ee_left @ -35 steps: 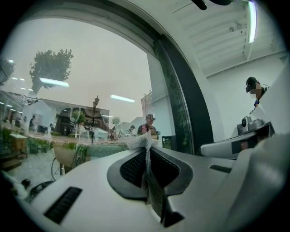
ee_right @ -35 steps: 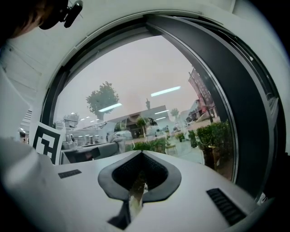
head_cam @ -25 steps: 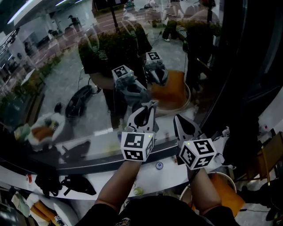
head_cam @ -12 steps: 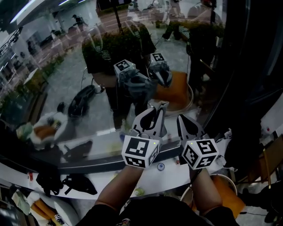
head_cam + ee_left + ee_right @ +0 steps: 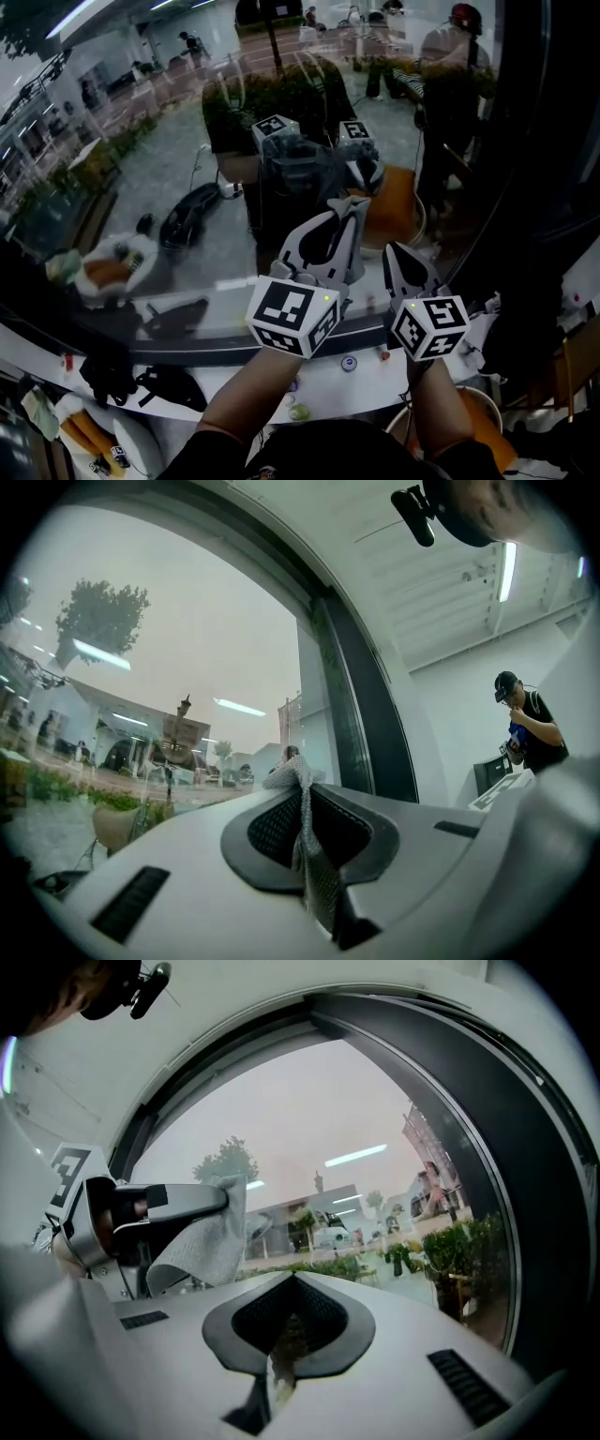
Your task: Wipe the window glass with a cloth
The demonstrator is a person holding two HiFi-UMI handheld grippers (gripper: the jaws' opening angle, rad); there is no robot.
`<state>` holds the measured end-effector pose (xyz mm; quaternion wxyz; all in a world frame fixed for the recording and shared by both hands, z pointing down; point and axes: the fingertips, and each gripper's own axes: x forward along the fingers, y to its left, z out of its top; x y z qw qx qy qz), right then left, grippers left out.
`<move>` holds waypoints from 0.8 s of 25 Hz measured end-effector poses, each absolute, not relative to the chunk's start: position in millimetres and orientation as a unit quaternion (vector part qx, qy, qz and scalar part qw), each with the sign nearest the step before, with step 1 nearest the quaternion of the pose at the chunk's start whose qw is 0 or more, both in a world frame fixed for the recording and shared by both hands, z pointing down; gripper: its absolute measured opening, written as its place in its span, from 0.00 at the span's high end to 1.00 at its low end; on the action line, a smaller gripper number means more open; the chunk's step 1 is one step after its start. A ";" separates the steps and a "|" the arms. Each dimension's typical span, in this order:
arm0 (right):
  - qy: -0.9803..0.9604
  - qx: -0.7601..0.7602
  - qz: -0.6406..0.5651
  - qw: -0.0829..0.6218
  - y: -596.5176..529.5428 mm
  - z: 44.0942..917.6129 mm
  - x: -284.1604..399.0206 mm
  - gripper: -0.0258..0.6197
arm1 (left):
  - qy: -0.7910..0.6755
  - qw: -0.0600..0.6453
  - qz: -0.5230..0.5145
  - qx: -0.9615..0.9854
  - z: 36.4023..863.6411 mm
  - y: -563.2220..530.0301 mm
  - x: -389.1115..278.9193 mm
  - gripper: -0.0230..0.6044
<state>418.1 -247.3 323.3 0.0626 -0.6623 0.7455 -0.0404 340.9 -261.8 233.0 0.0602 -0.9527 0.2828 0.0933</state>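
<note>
The window glass fills the head view and mirrors both grippers. My left gripper is raised at the pane, shut on a grey mesh cloth that sticks out past its tips; whether the cloth touches the glass I cannot tell. In the right gripper view the same cloth hangs from the left gripper's jaws at the left. My right gripper stands just to the right and lower, jaws together with nothing held, pointing at the pane.
A dark window frame runs up the right side. Below the glass lies a white sill with a black bag and small items. An orange basin sits at lower right. A person stands behind.
My left gripper has gone up and to the right along the glass with the cloth. The right gripper has stayed close beside it, barely shifted.
</note>
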 end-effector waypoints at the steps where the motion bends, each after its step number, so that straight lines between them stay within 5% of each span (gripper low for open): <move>1: 0.748 -0.660 -0.038 0.063 -249.0 321.3 416.1 0.92 | 0.288 0.064 0.094 -0.951 229.9 -263.2 339.0 0.91; 20: 0.781 -0.621 -0.033 0.058 -255.5 314.3 371.0 0.92 | 0.425 0.101 0.049 -0.898 245.9 -309.8 270.8 0.91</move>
